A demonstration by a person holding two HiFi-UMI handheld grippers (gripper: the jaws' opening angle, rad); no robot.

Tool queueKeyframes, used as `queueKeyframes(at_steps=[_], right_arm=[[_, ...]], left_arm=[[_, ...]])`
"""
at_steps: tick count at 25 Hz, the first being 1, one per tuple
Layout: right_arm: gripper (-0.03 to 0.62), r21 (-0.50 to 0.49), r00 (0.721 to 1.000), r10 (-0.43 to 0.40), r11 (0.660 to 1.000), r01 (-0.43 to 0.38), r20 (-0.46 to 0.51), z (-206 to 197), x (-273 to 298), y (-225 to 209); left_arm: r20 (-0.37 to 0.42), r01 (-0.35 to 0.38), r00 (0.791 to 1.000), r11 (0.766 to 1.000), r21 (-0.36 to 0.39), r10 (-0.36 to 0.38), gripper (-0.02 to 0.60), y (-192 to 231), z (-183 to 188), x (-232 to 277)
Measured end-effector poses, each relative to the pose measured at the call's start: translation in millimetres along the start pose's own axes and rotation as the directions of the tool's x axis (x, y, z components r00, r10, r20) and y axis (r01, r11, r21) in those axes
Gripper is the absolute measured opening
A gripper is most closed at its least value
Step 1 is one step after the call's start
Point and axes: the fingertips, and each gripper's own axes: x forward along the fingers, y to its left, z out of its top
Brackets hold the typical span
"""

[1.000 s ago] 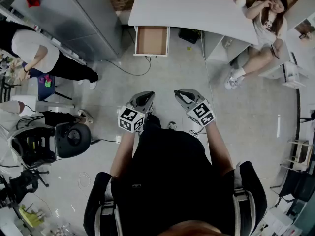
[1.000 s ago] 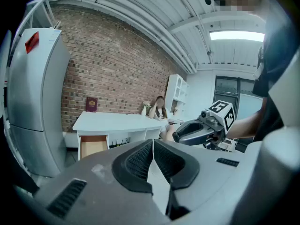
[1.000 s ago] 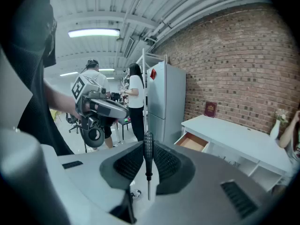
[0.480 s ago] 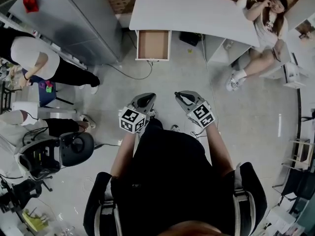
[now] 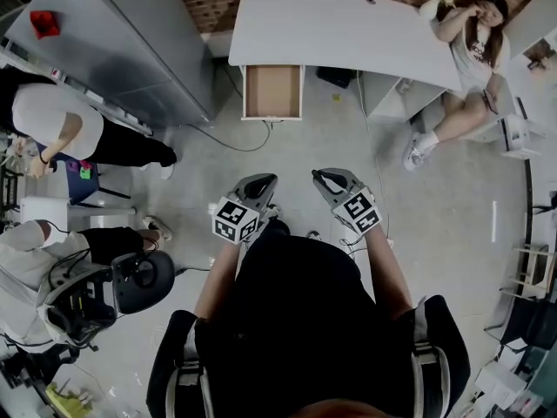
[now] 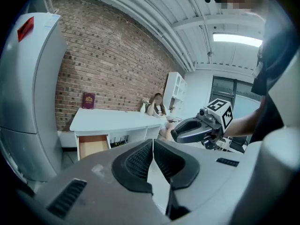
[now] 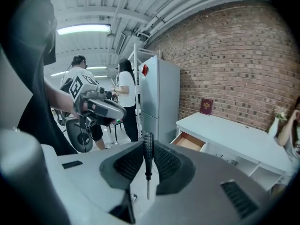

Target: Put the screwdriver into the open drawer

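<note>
My right gripper (image 7: pixel 148 159) is shut on a screwdriver (image 7: pixel 148 163) with a black ribbed handle; its thin shaft points down between the jaws. In the head view the right gripper (image 5: pixel 328 178) is held out in front of the body, beside the left gripper (image 5: pixel 259 183). The left gripper (image 6: pixel 153 157) is shut with nothing between its pads. The open drawer (image 5: pixel 272 91) hangs out from the left end of a white desk (image 5: pixel 348 24) across the floor ahead. It shows a bare wooden bottom and also appears as the drawer (image 6: pixel 92 145) and the drawer (image 7: pixel 190 142) in the gripper views.
A tall grey cabinet (image 5: pixel 130 42) stands left of the desk. One person sits at the desk's right end (image 5: pixel 461 50); others stand or sit at the left (image 5: pixel 61 120). A cable (image 5: pixel 228 129) crosses the floor near the drawer. An office chair (image 5: pixel 113 286) stands at the lower left.
The desk and drawer have shifted lower in the head view, so I have moved forward toward them. Both grippers keep the same pose in front of the body.
</note>
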Motion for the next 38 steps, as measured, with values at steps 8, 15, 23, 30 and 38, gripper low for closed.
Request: queueKeyframes(at_steps=[8,15,23,30,38], right_arm=[[0.123,0.02,0.999,-0.043,0.999,0.044,-0.017,14.8,44.6,-19.3],[0.123,0.037,0.995,-0.082,0.996,0.084,-0.052,31.3,77.6,-35.7],[0.123,0.044,0.992,-0.122,0.992,0.122,-0.011,52.3,110.6,-54.1],[0.123,0.042,0.995,-0.096,0.994,0.097,-0.023,55.7,145.5,-59.9],[0.123,-0.008,0.998,-0.048,0.999,0.048,-0.042,68.7,178.8,-79.6]], left_arm=[[-0.003,0.038,0.999,0.999,-0.003,-0.038,0.02,53.7,7.6,8.8],[-0.014,0.092,0.996,0.996,0.016,-0.092,0.02,93.9,20.2,17.1],[-0.017,0.121,0.993,0.992,0.032,-0.121,0.02,134.5,31.4,23.1],[-0.026,0.095,0.995,0.995,0.025,-0.095,0.02,169.9,33.2,17.4],[-0.007,0.035,0.999,0.999,0.03,-0.035,0.02,199.0,42.3,12.3]])
